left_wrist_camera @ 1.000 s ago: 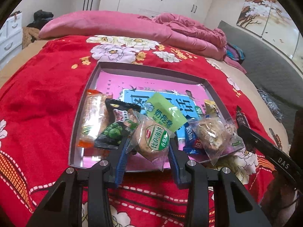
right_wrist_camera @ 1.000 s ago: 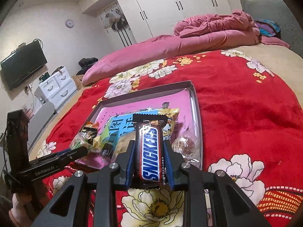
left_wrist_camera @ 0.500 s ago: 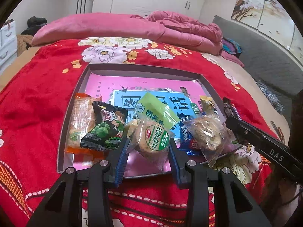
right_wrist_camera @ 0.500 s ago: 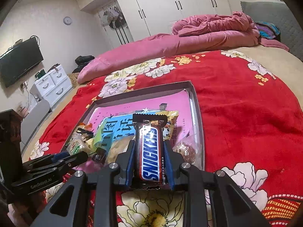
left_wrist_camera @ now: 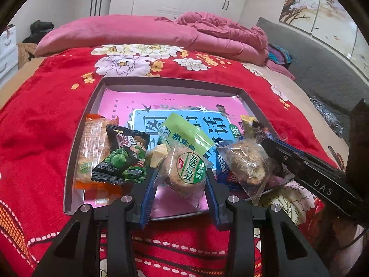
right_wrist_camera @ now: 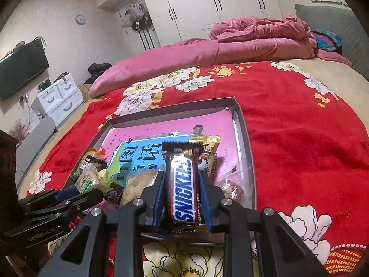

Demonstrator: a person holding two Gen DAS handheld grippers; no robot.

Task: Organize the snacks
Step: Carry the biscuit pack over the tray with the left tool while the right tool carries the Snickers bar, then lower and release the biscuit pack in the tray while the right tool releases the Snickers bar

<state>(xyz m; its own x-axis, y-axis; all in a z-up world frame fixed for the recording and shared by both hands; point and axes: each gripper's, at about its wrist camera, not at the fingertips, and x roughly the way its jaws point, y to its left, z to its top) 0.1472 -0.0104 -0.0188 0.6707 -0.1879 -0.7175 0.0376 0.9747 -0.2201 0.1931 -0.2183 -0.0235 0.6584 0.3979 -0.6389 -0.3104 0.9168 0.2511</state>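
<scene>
While each claw (left_wrist_camera: 180,180) grips one snack (left_wrist_camera: 186,173).

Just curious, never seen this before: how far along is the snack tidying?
Several packets, like the green pea bag, already lie in the tray. The left gripper holds a round pastry; the right gripper holds a Snickers bar. Both remain to be placed.

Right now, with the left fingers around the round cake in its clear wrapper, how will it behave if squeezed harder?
The cake looks crumbly, so it would probably crack. Its loose, shiny wrapper likely slips and crinkles between the fingers. It seems light for its size.
</scene>
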